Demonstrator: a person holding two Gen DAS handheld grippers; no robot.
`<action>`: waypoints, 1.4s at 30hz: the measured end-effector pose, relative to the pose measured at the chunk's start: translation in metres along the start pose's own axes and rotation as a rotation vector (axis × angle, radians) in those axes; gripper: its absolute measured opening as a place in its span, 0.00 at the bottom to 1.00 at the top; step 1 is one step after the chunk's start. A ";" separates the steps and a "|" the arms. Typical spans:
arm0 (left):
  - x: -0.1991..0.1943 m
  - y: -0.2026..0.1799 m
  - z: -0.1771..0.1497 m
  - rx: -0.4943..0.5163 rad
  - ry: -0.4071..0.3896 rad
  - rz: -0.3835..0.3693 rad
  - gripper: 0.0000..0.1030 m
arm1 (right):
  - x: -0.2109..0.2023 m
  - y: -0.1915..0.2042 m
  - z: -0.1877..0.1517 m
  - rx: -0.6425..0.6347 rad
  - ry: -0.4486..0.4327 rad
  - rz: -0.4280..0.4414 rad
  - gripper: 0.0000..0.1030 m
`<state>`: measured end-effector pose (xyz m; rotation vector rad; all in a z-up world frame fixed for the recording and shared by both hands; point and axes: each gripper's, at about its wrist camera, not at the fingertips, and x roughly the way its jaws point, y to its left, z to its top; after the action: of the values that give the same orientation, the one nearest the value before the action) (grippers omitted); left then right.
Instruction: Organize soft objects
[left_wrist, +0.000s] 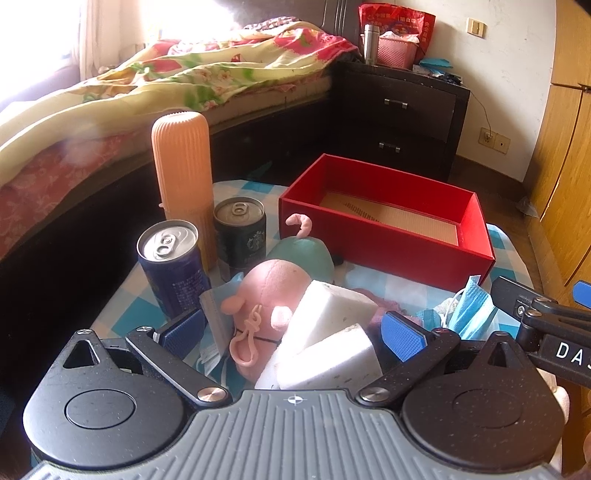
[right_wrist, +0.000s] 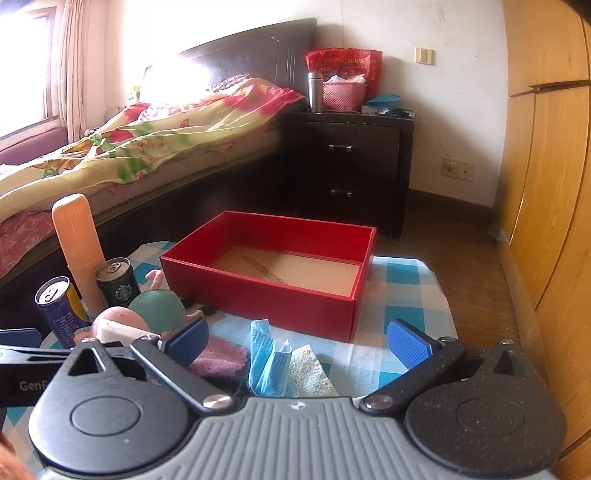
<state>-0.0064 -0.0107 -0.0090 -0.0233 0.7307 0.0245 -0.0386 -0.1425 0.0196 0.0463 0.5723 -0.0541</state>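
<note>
Both claws gape: the left claw (left_wrist: 293, 334) straddles white foam blocks (left_wrist: 328, 339) beside cans (left_wrist: 171, 266); the right claw (right_wrist: 297, 341) faces a blue mask (right_wrist: 264, 360) before the red box (right_wrist: 266, 284).

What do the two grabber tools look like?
Both look alike. The left tool and the right tool each have two blue ribbed pads on black speckled link arms, joined with silver screws. Behind these sit two round black housings and a grey ridged body with a small crosshair mark. White lettering shows along each tool's side. No cables or sleeves can be seen.
</note>
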 end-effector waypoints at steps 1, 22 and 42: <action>0.000 0.000 0.000 0.000 0.000 0.000 0.95 | 0.000 0.000 0.000 -0.001 0.001 0.001 0.82; 0.001 0.000 -0.001 -0.007 0.004 0.004 0.95 | 0.003 -0.001 -0.001 0.017 0.013 0.015 0.82; 0.001 0.001 -0.001 -0.008 0.008 -0.002 0.95 | 0.002 -0.001 -0.001 0.014 0.012 0.014 0.82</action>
<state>-0.0063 -0.0102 -0.0108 -0.0322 0.7384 0.0253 -0.0370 -0.1435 0.0176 0.0640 0.5835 -0.0439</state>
